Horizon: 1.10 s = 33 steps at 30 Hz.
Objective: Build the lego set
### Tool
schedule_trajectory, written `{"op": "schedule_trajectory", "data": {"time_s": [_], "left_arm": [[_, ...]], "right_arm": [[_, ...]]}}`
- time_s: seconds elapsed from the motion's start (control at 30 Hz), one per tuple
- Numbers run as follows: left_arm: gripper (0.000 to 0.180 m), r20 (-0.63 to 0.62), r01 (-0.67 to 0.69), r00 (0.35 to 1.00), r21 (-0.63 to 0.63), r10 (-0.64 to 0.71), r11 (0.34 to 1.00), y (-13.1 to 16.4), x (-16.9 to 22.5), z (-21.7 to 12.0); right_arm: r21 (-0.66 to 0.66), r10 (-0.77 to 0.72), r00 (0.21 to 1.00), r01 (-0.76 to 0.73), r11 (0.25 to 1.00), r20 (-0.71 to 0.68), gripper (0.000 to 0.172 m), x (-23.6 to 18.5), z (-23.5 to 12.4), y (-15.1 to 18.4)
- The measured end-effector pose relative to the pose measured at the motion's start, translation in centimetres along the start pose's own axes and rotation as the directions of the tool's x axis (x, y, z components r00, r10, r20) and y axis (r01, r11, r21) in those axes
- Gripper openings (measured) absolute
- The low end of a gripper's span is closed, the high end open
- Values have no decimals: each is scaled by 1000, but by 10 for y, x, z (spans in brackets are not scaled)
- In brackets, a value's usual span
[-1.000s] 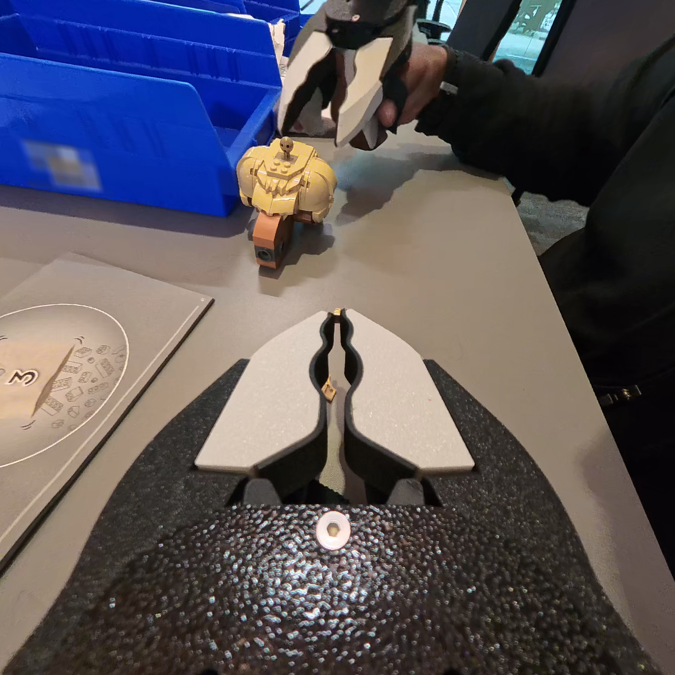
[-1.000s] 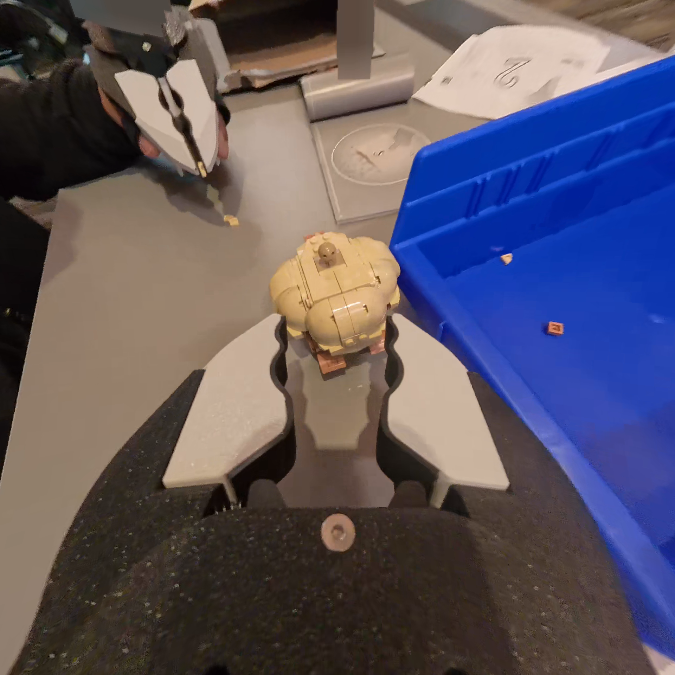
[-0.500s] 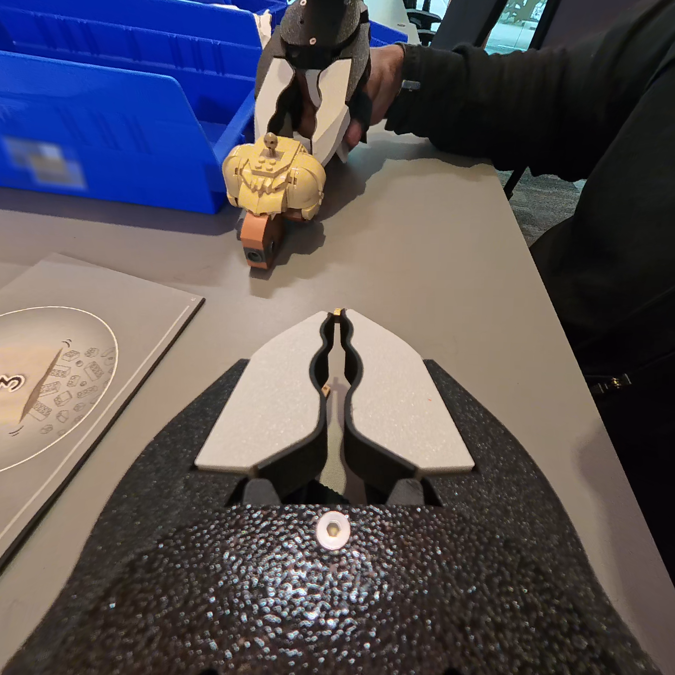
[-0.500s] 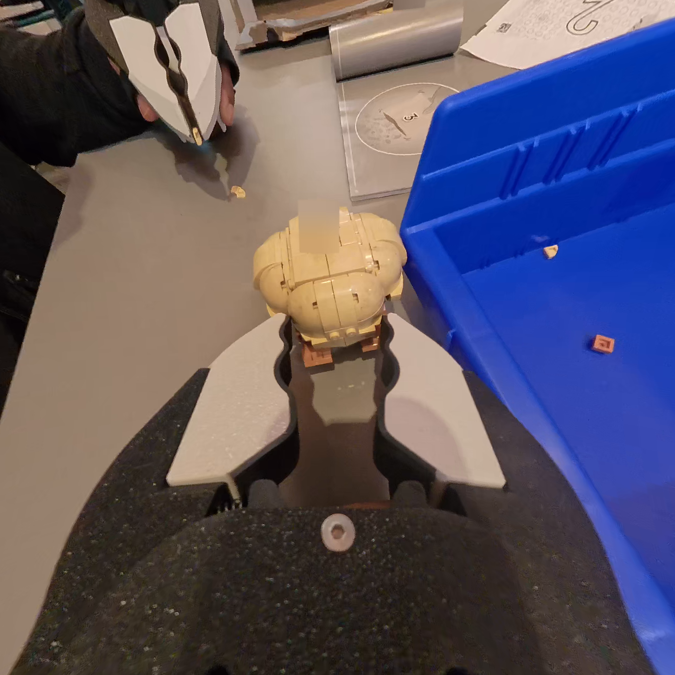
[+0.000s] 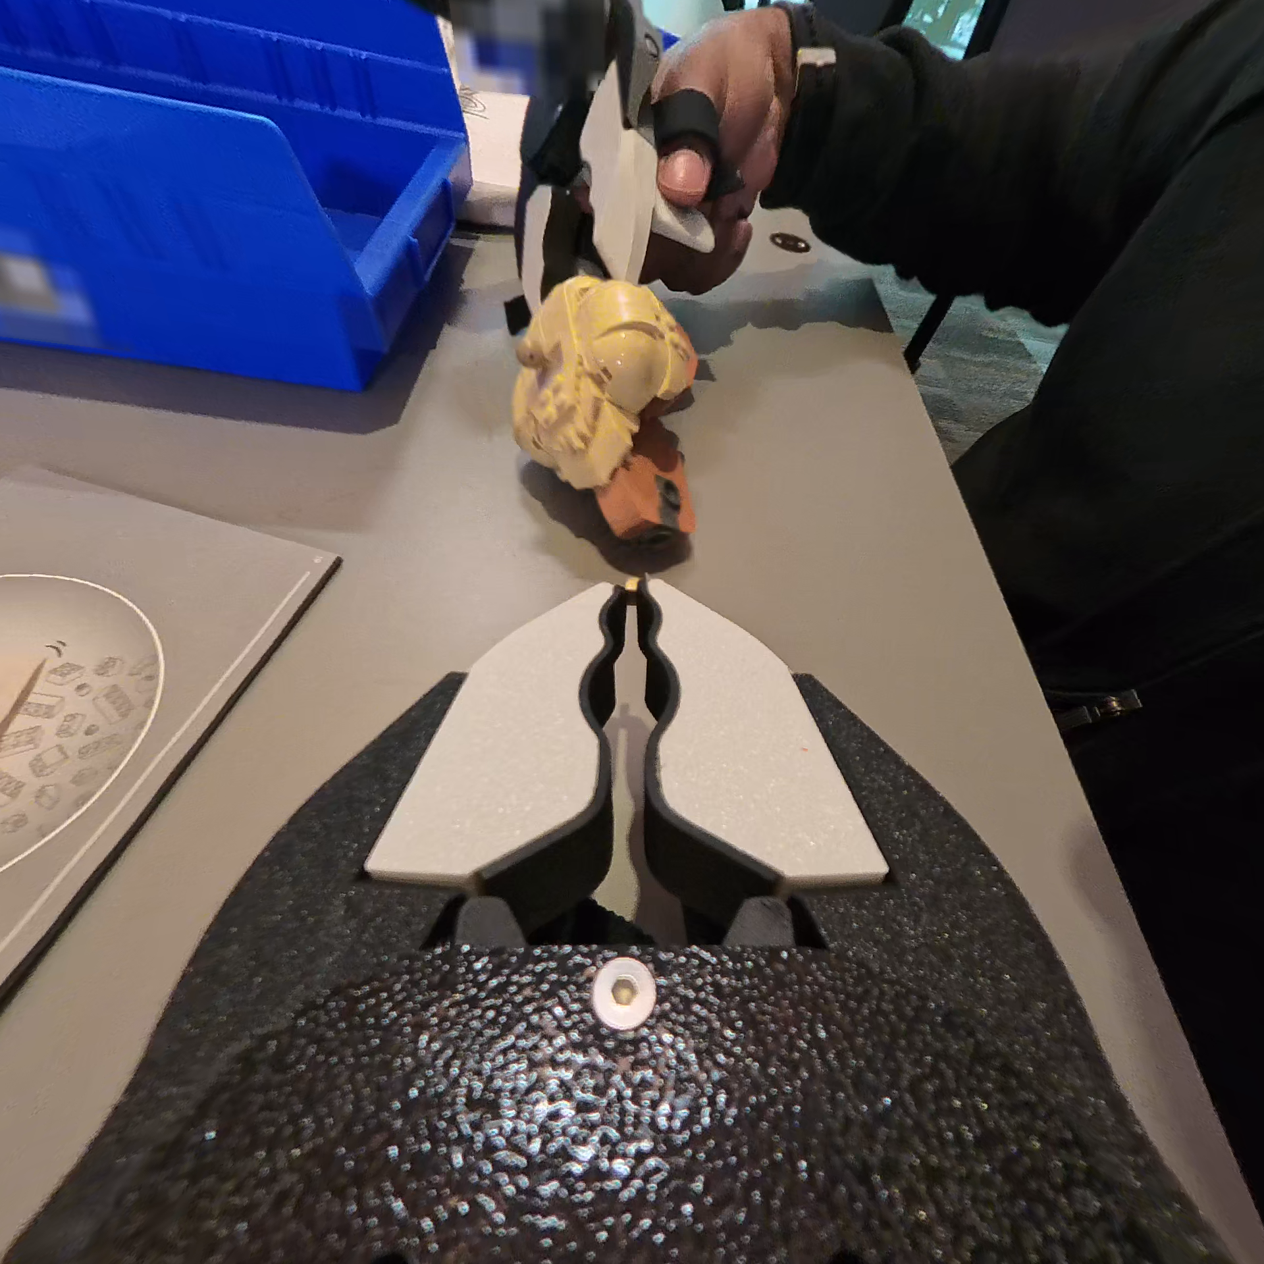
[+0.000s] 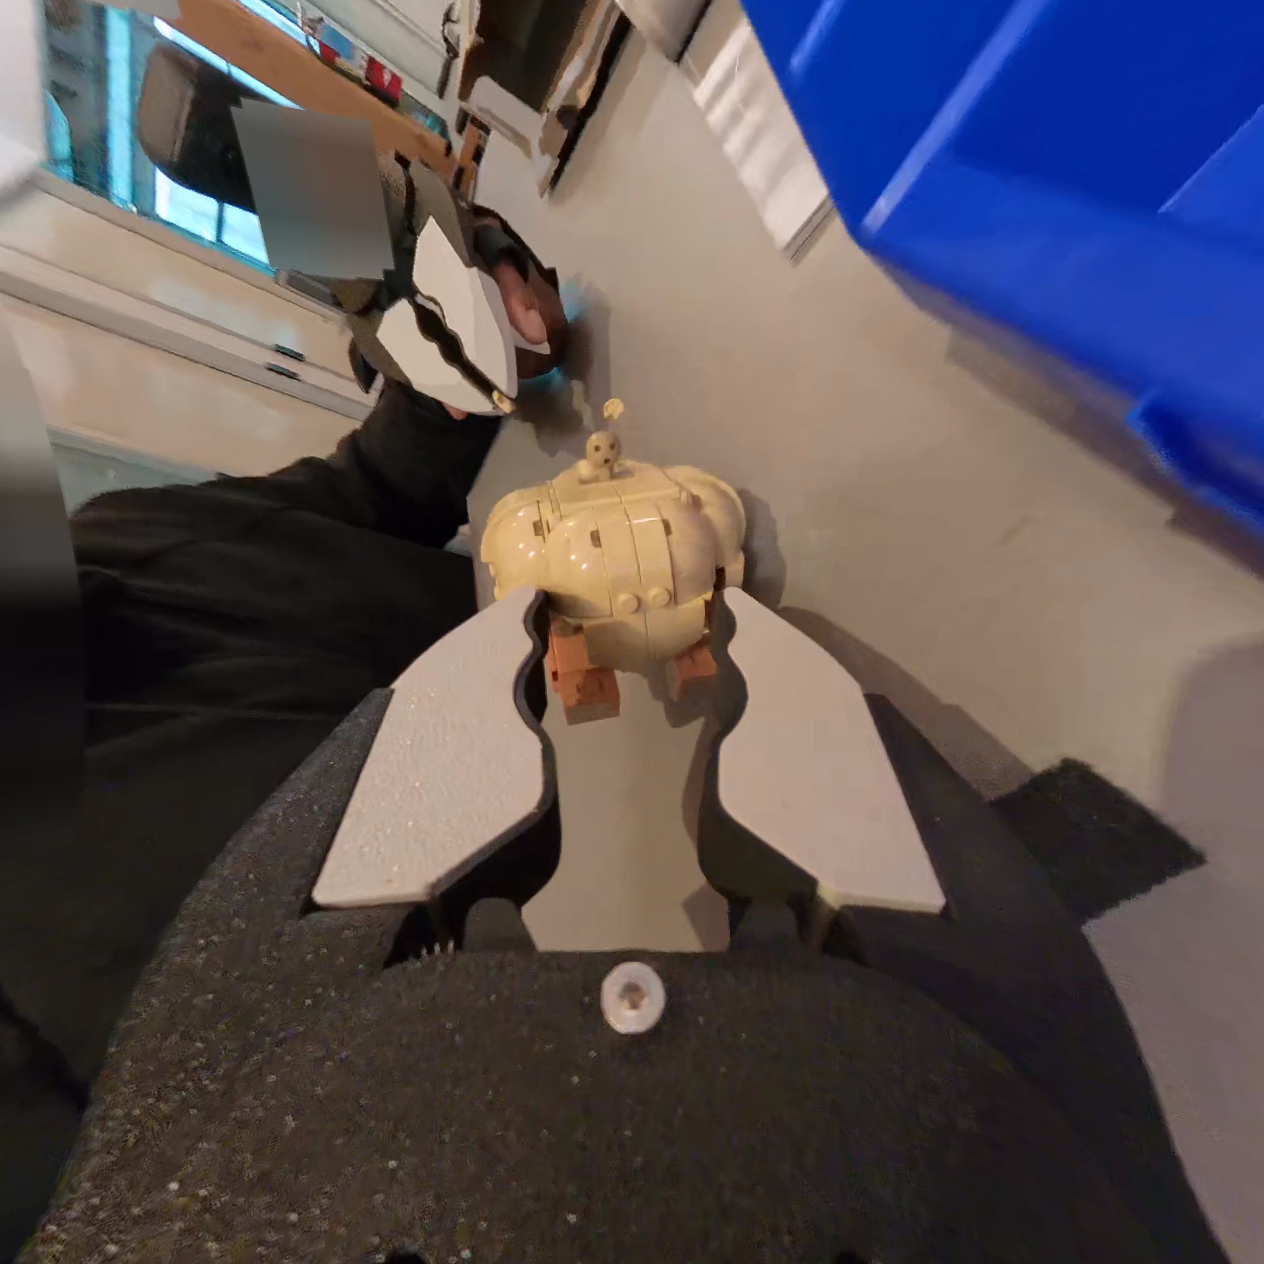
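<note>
Grey card, a printed booklet with a pale disc of small brick drawings, lies flat at nine o'clock in the left wrist view. Beyond it, at ten to eleven o'clock, stands a blue plastic bin with a divider wall.

At the centre, the left gripper has its fingers drawn together to a narrow slit, with a tiny tan piece nipped at their very tips. Just past them, at twelve o'clock, is the tan brick-built model, rounded on top with reddish-brown blocks below. It is tilted over and casts a shadow on the tabletop. The right gripper comes at it from the far side. Its fingers stand moderately apart, clasped on the model's lower flanks beside the brown blocks. Whether the model is wholly clear of the tabletop, I cannot tell. A hand in a dark sleeve works that gripper at one o'clock.

In the right wrist view, one more small tan piece lies loose at twelve o'clock, near the left gripper's tips.

The tabletop is matt grey and smooth, its edge running down the right. Carpeted floor shows past it at two o'clock. At ten o'clock in the right wrist view are windows, a wooden ledge and pale drawer fronts.
</note>
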<state>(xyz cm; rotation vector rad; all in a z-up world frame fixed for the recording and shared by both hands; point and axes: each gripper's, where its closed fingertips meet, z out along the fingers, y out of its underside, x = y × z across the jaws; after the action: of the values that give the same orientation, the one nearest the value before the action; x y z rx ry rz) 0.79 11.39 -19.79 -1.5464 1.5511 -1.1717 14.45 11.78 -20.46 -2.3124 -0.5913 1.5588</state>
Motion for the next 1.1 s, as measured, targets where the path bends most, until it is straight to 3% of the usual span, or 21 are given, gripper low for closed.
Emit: {"op": "schedule_trajectory", "data": {"time_s": [0.13, 0.47, 0.67, 0.9, 1.1], "left_arm": [[3, -20, 6, 1000, 1, -6, 1000, -1, 5, 1], [3, -59, 26, 998, 21, -25, 999, -4, 11, 1], [3, -161, 195, 971, 86, -180, 977, -21, 17, 1], [3, -333, 467, 847, 90, -415, 880, -50, 30, 23], [3, -357, 524, 810, 82, -466, 848, -61, 35, 40]], "right_arm": [[-14, 12, 999, -13, 1000, -38, 45, 1, -1, -3], [106, -292, 943, 310, 945, -158, 46, -9, -19, -24], [119, -586, 769, 626, 770, -254, 37, -55, -25, -26], [-95, -846, 484, 853, 513, -223, 34, -89, 20, -1], [-97, -866, 429, 880, 465, -258, 26, -92, 39, -2]]}}
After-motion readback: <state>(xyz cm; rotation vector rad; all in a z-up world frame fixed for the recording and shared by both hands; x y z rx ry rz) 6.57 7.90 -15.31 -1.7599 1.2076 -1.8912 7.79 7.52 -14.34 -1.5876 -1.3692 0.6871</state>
